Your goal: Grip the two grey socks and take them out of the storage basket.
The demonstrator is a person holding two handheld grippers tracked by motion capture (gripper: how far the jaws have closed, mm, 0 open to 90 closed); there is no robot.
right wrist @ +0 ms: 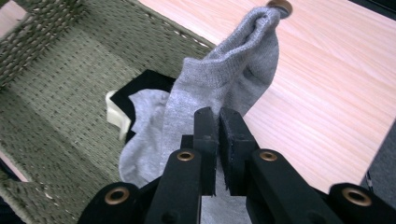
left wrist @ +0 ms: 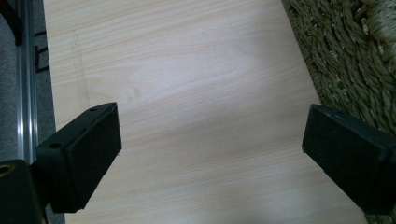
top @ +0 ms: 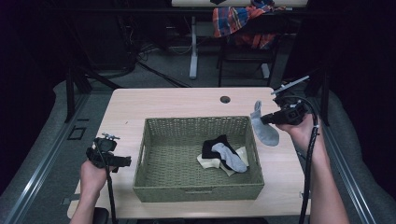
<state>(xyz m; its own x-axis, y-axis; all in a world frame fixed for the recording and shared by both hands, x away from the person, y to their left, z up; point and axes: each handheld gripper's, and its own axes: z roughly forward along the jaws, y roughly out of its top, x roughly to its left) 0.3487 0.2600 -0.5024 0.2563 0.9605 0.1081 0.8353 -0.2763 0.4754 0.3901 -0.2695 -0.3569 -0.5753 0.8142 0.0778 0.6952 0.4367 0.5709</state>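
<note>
Grey sock (right wrist: 224,79), olive woven basket (top: 154,186)

A basket (top: 154,177) sits on the table (top: 177,100), nearer its front edge than its back edge and about midway between its left and right edges, with a small hole (top: 225,99) in the tabletop behind it near the back edge. In the basket's right half a heap of socks (top: 224,154) lies against its right wall. The left gripper (top: 126,161) hangs over the table's front-left corner, just left of the basket, and the right gripper (top: 263,119) is above the table near its right edge, holding a sock (top: 267,130) just outside the basket's back-right corner.
</note>
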